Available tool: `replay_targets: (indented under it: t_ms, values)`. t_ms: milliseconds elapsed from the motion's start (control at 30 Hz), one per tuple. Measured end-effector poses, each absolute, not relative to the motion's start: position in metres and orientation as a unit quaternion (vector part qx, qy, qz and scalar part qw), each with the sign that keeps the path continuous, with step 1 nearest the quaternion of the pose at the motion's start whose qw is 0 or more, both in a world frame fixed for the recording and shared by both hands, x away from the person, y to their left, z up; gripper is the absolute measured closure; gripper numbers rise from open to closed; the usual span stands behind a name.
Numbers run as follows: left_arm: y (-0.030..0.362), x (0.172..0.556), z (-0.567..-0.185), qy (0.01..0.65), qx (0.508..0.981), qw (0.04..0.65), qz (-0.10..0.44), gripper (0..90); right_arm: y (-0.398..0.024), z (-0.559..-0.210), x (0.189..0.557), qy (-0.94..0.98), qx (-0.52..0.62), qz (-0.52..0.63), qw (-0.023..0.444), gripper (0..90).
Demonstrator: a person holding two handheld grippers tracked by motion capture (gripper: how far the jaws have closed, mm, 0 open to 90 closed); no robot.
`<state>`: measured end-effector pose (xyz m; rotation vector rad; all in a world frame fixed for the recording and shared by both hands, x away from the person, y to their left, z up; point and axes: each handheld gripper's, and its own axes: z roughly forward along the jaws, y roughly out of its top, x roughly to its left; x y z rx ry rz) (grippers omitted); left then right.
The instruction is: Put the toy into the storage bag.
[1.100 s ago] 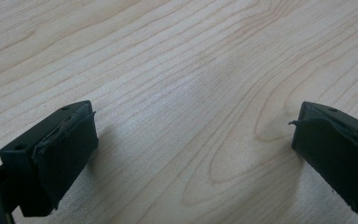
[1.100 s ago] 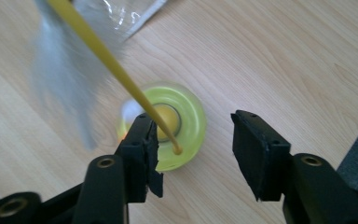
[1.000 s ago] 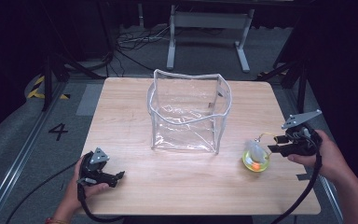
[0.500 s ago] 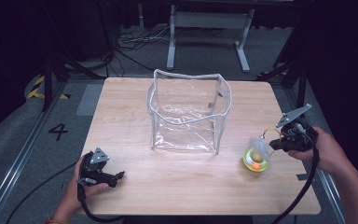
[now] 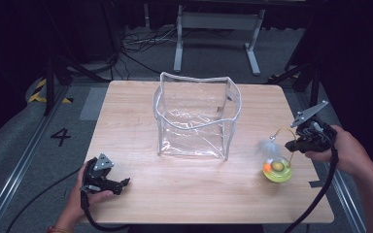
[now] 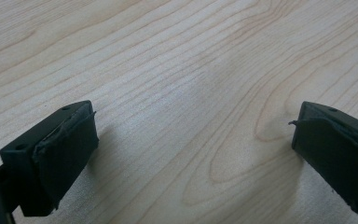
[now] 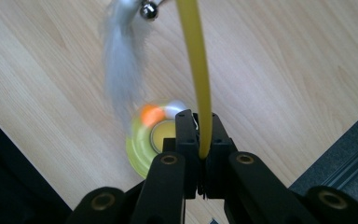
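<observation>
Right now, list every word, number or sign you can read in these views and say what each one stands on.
"4": a dark numeral on the grey floor left of the table, at.
No readable text on the clear bag, the yellow toy or either gripper.
The yellow and black stripes on the floor are a marking, not lettering.

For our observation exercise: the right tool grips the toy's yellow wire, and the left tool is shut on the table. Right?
Not quite. The left tool is open, jaws wide apart over bare table, as the left gripper view shows. The right tool does grip the yellow wire.
</observation>
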<state>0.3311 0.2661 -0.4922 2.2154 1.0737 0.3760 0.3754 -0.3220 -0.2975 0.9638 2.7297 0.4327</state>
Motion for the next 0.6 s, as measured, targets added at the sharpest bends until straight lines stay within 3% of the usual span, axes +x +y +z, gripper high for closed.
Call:
replay_targets:
  t_ms: [600]
  values:
    - [0.266, 0.331, -0.492, 0.408, 0.843, 0.318, 0.145, 0.5, -0.313, -0.251, 0.392, 0.927, 0.304, 0.162, 0.147, 87.8]
